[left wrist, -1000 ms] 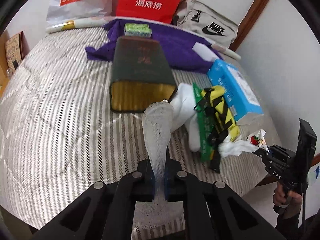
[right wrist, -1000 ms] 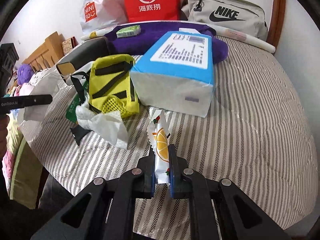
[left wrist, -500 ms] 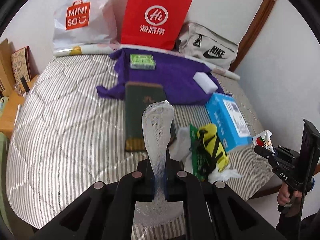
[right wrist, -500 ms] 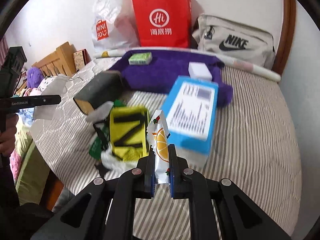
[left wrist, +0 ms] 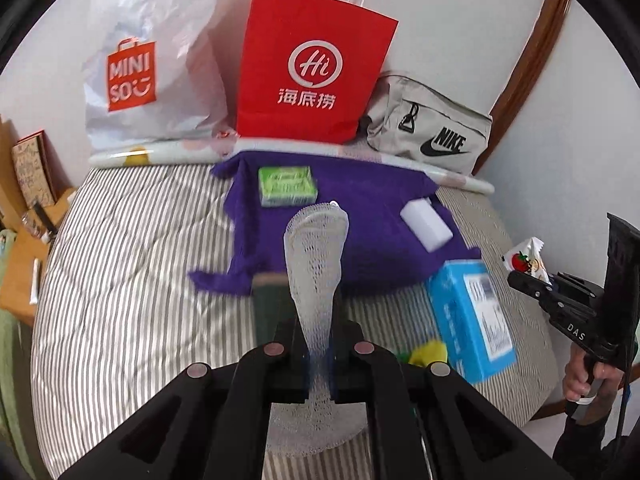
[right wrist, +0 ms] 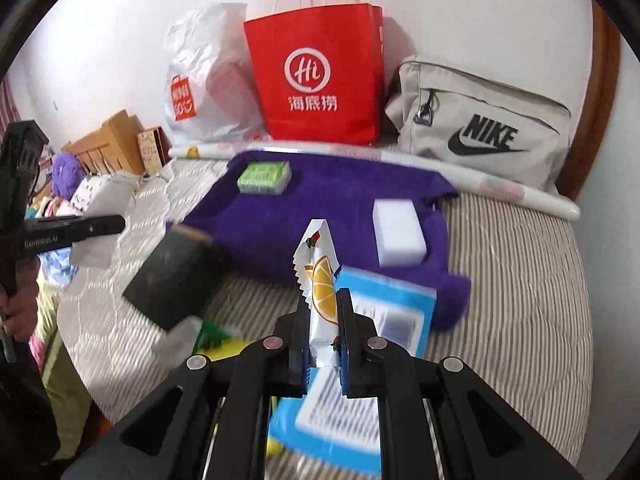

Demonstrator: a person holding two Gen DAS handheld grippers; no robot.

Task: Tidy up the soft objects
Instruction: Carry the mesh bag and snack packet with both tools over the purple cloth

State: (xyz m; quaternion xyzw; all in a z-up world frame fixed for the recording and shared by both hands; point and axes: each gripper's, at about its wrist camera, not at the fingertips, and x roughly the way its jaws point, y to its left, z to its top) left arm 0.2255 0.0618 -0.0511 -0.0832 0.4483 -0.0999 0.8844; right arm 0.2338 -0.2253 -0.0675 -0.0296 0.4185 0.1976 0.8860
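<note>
Mid-task: left claw clamps a white mesh sleeve; right claw grips a fruit-print sachet — both held above the striped bed. Green sponge and white sponge already lie on the purple towel; blue pack remains beside it. Shopping bags line the wall.

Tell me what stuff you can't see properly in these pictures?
- Yellow pouch: left wrist view, mostly hidden behind the left gripper and blue tissue pack.
- Dark book: right wrist view, blurred, title unreadable.
- Tissue pack label: right wrist view, blurred, partly behind the right gripper.
</note>
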